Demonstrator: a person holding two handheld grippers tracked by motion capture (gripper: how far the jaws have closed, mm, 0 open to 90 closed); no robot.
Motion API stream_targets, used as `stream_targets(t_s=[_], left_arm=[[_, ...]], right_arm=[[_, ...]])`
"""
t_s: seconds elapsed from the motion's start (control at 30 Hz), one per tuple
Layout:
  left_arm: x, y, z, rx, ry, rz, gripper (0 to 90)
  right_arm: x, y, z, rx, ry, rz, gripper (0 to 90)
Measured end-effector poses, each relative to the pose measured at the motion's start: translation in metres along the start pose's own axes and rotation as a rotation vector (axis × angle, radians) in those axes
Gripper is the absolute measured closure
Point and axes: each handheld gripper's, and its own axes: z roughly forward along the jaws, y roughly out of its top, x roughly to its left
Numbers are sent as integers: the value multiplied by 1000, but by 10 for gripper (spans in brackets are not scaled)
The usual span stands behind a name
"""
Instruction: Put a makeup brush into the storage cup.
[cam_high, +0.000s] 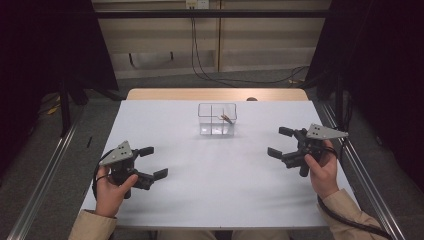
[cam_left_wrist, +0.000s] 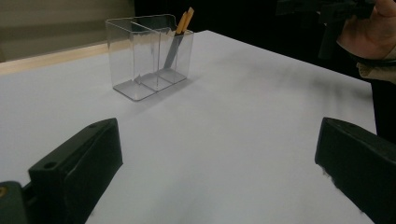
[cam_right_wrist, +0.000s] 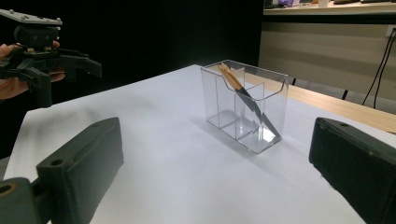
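Hands sit at the near corners of the white desk (cam_high: 215, 190), each gripping a tool. The left hand-held gripper (cam_high: 151, 162) hovers low at the near left, jaws spread wide and holding nothing, pointed toward the middle. The right hand-held gripper (cam_high: 280, 142) sits a little farther back at the right edge, its jaws just as wide and bare, angled toward the left. Both are well apart from each other and from the clear plastic organizer (cam_high: 217, 120), which stands upright on the far middle of the desk, split into compartments. In its right rear compartment a knife with a tan wooden handle (cam_left_wrist: 183, 22) leans tilted, blade down and handle poking above the rim. Beyond the desk, cables (cam_high: 200, 60) trail down a pale wall.
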Motion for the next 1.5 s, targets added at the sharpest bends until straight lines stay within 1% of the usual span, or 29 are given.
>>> stream_targets(t_s=[0.13, 0.23, 0.53, 0.63, 1.23, 1.5], left_arm=[[0, 0, 0, -5, -2, -2, 7], [0, 0, -1, -6, -1, -5, 7], [0, 0, 0, -2, -1, 1, 7], [0, 1, 0, -4, -1, -3, 7], [0, 1, 1, -5, -2, -1, 7], [0, 1, 1, -6, -1, 2, 7]], right_arm=[[2, -3, -2, 10, -4, -8, 25], [3, -5, -6, 16, -5, -5, 25], [5, -8, -16, 18, -14, -12, 25], [5, -9, -19, 24, -18, -13, 25], [8, -17, -32, 51, -32, -27, 25], [10, -21, -41, 56, -39, -22, 25]])
